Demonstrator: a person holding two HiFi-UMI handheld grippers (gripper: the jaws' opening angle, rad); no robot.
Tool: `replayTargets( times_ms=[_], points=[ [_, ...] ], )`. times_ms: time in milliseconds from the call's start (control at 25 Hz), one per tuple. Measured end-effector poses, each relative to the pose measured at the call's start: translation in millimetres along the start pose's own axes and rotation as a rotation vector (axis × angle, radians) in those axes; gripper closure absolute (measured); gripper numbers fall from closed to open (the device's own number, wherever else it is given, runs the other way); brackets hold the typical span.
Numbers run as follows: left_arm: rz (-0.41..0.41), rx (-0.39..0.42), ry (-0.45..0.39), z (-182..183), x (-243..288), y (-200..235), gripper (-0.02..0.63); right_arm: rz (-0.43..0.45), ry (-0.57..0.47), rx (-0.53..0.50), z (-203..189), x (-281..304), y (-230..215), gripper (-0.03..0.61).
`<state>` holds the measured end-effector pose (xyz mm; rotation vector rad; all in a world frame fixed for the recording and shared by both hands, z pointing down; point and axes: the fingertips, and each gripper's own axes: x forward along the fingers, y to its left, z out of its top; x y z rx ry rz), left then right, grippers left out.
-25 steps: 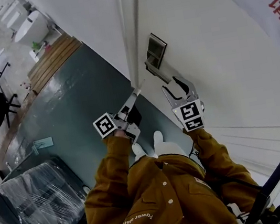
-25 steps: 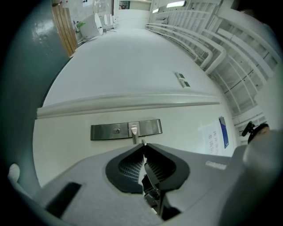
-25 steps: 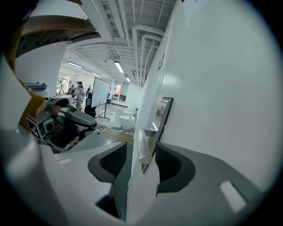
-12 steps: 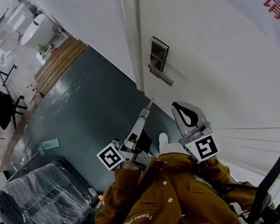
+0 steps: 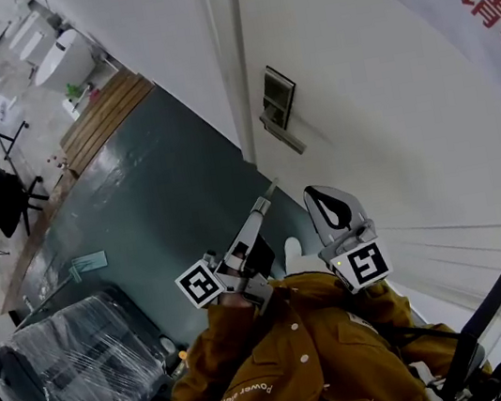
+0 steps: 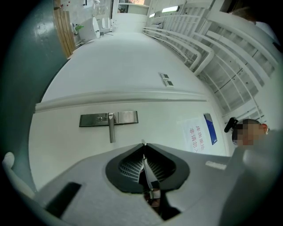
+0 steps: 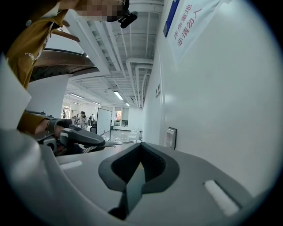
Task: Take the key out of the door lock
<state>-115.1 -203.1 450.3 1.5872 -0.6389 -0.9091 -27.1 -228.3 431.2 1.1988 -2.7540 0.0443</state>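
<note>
Key (image 5: 269, 187) clamped in left gripper (image 6: 143, 145) jaws; right gripper (image 7: 141, 145) jaws, earlier wide, now closed empty.

I see both grippers held clear of the white door (image 5: 390, 124), below the lock plate (image 5: 278, 97) and its lever handle (image 5: 283, 133). The left gripper (image 5: 264, 200) is pinched shut with the key (image 5: 272, 184) at its tip (only a thin sliver). Just beside it, the right gripper (image 5: 318, 191) has its jaws together.
</note>
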Motion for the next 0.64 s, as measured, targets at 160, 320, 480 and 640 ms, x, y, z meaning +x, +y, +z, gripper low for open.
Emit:
replayTargets(
  times_ms=[160, 320, 480, 640],
  points=[
    [0.0, -0.006, 0.004, -3.7, 2.4, 1.7, 0.595, 0.017, -0.02, 0.002, 2.5, 3.2, 1.7, 0.574],
    [-0.001, -0.017, 0.002, -5.5, 3.1, 0.6, 0.595, 0.027, -0.053, -0.005, 9.6, 5.1, 4.4, 0.574],
    [0.001, -0.016, 0.005, -8.2, 4.7, 1.1, 0.595, 0.029, -0.044, 0.0, 7.9, 3.3, 3.8, 0.574],
    [-0.001, -0.013, 0.005, -7.4, 5.3, -0.2, 0.595, 0.038, -0.023, -0.005, 5.1, 5.2, 4.7, 0.574]
  ],
)
